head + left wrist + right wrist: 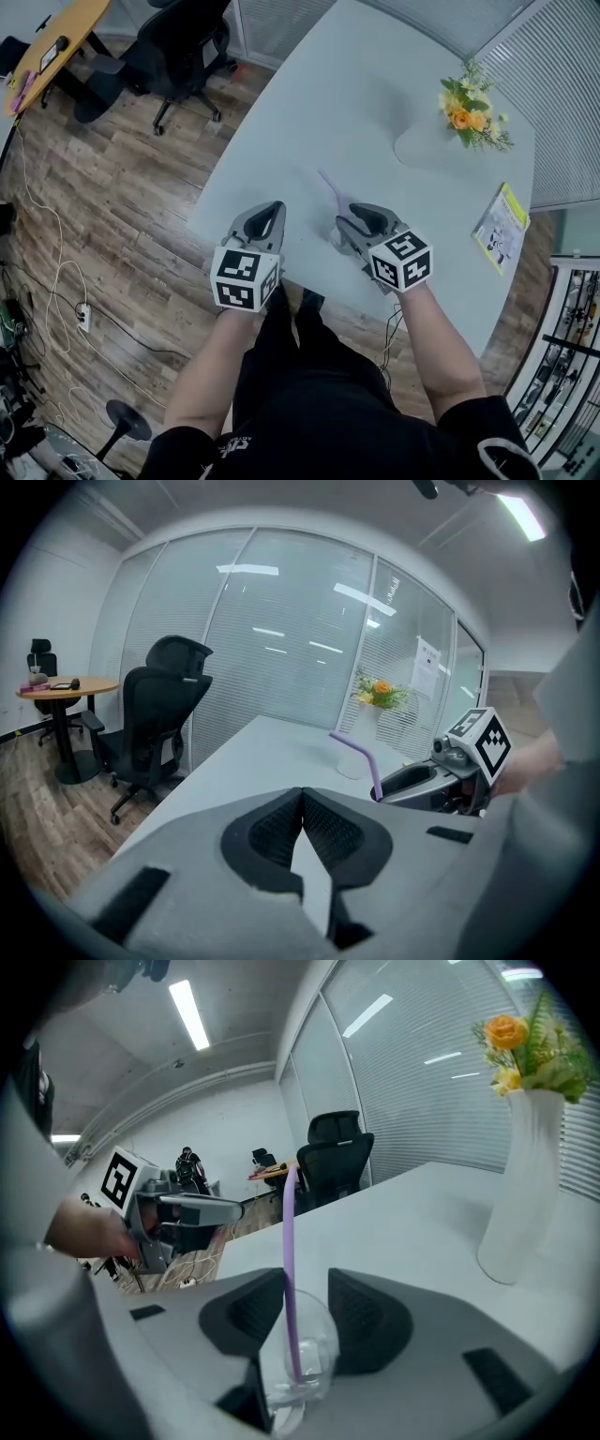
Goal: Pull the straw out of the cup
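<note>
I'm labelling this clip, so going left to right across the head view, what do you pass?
wooden table → black office chair → left gripper → purple straw → right gripper → flowers → booklet

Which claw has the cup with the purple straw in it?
The right claw: the clear cup with the purple straw sits gripped between its jaws. The left claw is pinched shut on nothing.
</note>
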The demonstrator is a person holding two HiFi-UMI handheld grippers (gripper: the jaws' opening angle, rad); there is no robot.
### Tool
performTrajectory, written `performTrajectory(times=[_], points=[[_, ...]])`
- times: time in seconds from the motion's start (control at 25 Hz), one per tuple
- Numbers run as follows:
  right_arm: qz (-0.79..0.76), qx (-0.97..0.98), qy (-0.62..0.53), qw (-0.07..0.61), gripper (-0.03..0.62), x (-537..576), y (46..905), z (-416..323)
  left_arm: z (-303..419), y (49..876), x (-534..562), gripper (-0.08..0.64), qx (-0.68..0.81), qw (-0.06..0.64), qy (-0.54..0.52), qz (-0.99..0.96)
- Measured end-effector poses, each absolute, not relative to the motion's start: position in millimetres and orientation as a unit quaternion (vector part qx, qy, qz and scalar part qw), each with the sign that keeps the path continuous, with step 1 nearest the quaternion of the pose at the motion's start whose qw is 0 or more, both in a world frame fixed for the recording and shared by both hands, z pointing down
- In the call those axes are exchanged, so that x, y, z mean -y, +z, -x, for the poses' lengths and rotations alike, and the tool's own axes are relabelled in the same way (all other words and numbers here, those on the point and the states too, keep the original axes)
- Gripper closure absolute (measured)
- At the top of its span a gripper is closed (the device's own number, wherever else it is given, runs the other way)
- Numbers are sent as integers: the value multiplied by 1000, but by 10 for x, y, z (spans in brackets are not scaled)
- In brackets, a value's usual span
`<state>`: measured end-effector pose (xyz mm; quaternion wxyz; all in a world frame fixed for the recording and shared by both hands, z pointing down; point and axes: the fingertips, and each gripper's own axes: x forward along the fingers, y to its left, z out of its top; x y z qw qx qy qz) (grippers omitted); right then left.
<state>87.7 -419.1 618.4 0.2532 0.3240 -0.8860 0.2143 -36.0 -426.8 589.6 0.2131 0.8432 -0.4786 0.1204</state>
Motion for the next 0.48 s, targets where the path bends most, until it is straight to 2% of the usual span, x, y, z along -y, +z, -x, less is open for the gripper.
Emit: performTrajectory(times=[0.28, 0.48], points=[[-300, 893, 180, 284, 433, 4197, 6146, -758, 428, 5861, 4248, 551, 485, 217, 118, -839], [-297, 891, 152, 309, 508, 4189, 6153, -756, 477, 5860, 4214, 551, 488, 220, 116, -837]])
